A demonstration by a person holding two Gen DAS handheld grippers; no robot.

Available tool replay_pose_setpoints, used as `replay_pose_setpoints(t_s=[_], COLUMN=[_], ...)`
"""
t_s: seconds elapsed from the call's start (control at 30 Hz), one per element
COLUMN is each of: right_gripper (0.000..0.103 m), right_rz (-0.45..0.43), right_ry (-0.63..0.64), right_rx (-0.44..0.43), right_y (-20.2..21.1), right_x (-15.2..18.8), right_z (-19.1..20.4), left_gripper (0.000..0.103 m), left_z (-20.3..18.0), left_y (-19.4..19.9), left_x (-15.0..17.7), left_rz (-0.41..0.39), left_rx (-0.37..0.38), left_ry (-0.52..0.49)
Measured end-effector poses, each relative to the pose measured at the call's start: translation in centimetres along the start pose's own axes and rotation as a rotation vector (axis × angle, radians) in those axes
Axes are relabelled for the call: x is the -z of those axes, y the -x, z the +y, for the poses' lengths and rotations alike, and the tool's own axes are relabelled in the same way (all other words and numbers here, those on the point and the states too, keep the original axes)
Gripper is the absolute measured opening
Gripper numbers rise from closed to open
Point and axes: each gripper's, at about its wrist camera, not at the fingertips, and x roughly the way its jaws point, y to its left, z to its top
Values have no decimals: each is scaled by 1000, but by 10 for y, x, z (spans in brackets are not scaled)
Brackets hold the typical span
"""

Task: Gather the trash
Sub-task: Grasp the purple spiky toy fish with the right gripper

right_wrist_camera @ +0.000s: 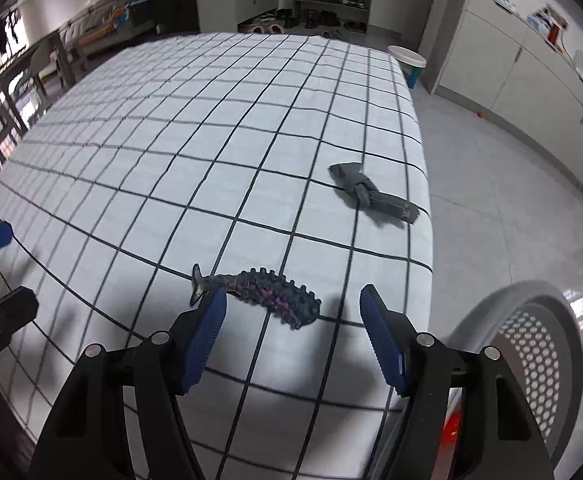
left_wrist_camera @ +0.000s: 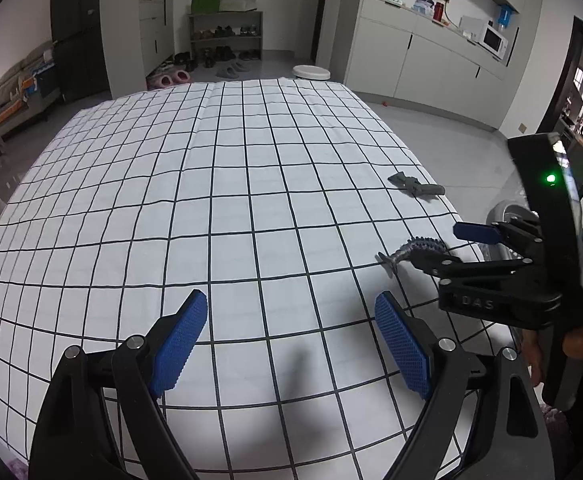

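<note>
Surface: bench covered with a white cloth with black grid lines (right_wrist_camera: 211, 128).
Left tool (left_wrist_camera: 289, 338): released, blue pads wide apart, above bare cloth near the front edge; nothing between them.
Right tool (right_wrist_camera: 293, 334): released, fingers spread, hovering just at the dark spiky toy fish with purple marks (right_wrist_camera: 269, 292).
Toy fish: lies flat on the cloth, at 12 o'clock from the right tool; tail fin close to the left pad.
Knotted grey rag (right_wrist_camera: 373, 196): further at 1 o'clock, near the right edge of the bench.
Grey perforated basket (right_wrist_camera: 531, 344): on the floor, at 3 o'clock from the right tool.
</note>
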Motion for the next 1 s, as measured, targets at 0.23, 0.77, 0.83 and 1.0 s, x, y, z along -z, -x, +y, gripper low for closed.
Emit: replay_pose_setpoints(t_s=[0.23, 0.77, 0.83, 1.0], right_gripper=[50, 22, 22, 22], right_rz=[10, -45, -60, -92], right_ry=[7, -259, -293, -387], right_rx=[-33, -127, -120, -78], right_y=[-7, 36, 46, 66], right_x=[1, 23, 28, 44], right_z=[6, -26, -38, -73], left_gripper=[84, 84, 84, 84], left_z=[3, -16, -23, -48], left_y=[-6, -13, -17, -28], left_x=[3, -8, -11, -26], left_rz=[18, 25, 30, 29], left_rx=[8, -12, -12, 5], left_ry=[12, -23, -32, -48])
